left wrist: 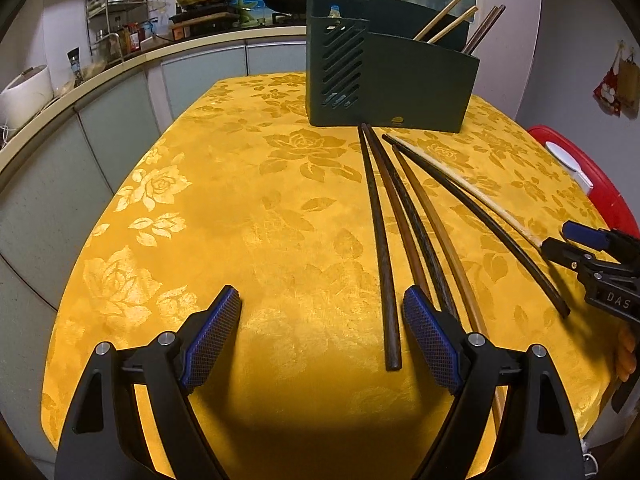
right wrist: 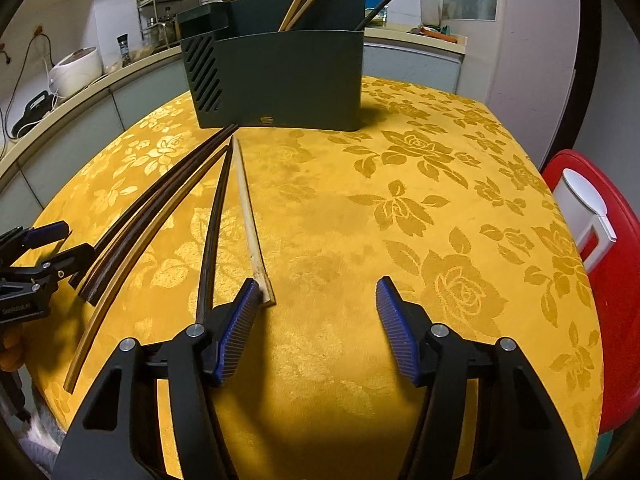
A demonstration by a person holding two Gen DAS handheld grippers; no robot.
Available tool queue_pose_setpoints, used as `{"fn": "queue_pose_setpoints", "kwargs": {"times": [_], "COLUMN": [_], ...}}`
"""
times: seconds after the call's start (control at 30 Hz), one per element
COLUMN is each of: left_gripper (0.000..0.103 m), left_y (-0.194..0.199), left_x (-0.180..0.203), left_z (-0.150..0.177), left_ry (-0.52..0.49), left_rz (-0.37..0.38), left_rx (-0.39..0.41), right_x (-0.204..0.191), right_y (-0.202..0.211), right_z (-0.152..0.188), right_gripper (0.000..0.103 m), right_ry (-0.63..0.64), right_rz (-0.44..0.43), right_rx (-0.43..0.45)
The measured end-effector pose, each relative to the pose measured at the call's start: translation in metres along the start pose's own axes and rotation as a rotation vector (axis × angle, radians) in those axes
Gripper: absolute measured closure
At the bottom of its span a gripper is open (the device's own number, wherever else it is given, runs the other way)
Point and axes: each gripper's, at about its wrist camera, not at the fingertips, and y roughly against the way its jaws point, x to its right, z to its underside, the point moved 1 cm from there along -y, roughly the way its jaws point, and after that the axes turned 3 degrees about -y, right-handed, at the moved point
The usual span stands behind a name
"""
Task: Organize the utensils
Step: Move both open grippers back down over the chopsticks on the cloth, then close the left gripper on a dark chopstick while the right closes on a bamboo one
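Both grippers low over table, nothing gripped yet.
My left gripper (left wrist: 322, 344) is spread wide, empty, dark chopstick (left wrist: 382, 248) lying just inside its rt pad. My right gripper (right wrist: 316, 332) is approx half spread, empty; pale chopstick (right wrist: 250, 216) end touches its left pad (right wrist: 240, 332). 5 loose sticks fan out on yellow cloth (right wrist: 400, 240) in front of green holder (right wrist: 288, 76), which already has a few upright.

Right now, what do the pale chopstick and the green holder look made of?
Pale chopstick: likely bamboo or raw wood, matte, unvarnished, with a rough, chipped end. Green holder: probably moulded plastic, smooth matte dark green, with slotted vents on its side.
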Motion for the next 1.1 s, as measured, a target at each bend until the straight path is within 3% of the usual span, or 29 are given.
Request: {"fn": "queue_pose_setpoints", "kwargs": {"times": [0.17, 0.47, 0.83, 1.1], "left_gripper": [0.023, 0.05, 0.071, 0.094], "left_y": [0.003, 0.009, 0.009, 0.009], "left_x": [0.004, 0.01, 0.012, 0.011], "left_z": [0.006, 0.01, 0.009, 0.009], "left_ry": [-0.032, -0.045, -0.041, -0.033], "left_rz": [-0.012, -0.007, -0.006, 0.01], "left_rx": [0.0, 0.022, 0.038, 0.045], "right_x": [-0.005, -0.014, -0.024, -0.025], "right_y": [-0.001, 0.0, -0.003, -0.004], "right_z": [0.002, 0.003, 0.0, 0.0], "right_gripper": [0.054, 0.071, 0.082, 0.087], "right_ry": [0.026, 0.045, 0.082, 0.08], "right_rz": [-0.016, -0.07, -0.083, -0.087], "right_rx": [-0.006, -0.004, 0.004, 0.012]}}
